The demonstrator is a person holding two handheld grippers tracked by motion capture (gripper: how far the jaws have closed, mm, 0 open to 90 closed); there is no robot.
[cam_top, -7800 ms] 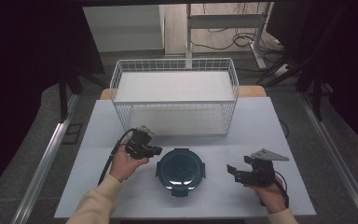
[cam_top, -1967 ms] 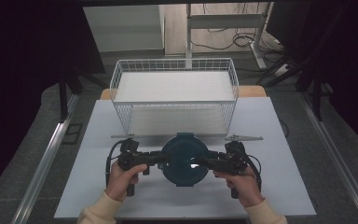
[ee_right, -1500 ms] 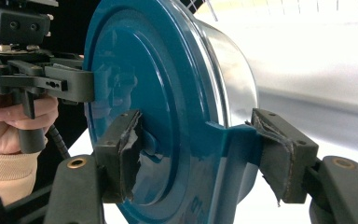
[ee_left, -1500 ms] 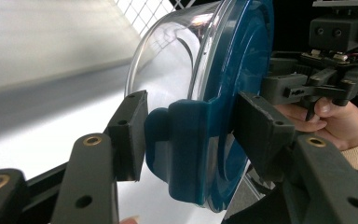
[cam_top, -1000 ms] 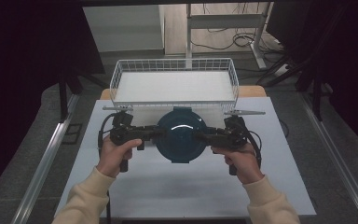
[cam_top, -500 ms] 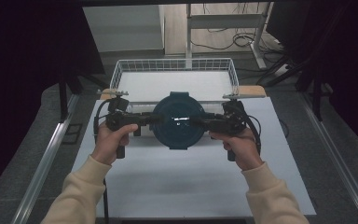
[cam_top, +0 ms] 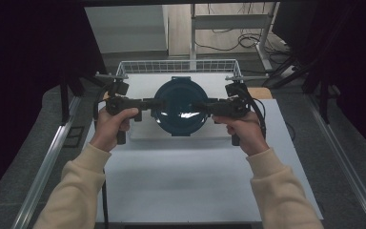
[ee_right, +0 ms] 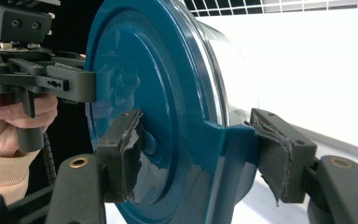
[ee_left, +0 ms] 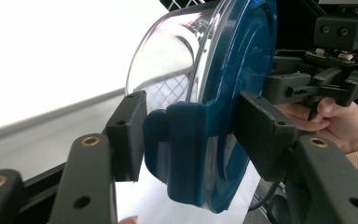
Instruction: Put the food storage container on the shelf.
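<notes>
**Gloss against matt**

The round container's dark teal plastic lid (ee_right: 135, 93) is smooth and glossy, its clear plastic bowl (ee_left: 168, 60) shiny. Black matt tongs (ee_right: 196, 154) carry frayed, rough pads (ee_right: 126, 154). The white wire basket (cam_top: 178, 67) looks metal; the white desk (cam_top: 190, 176) is matt.
</notes>
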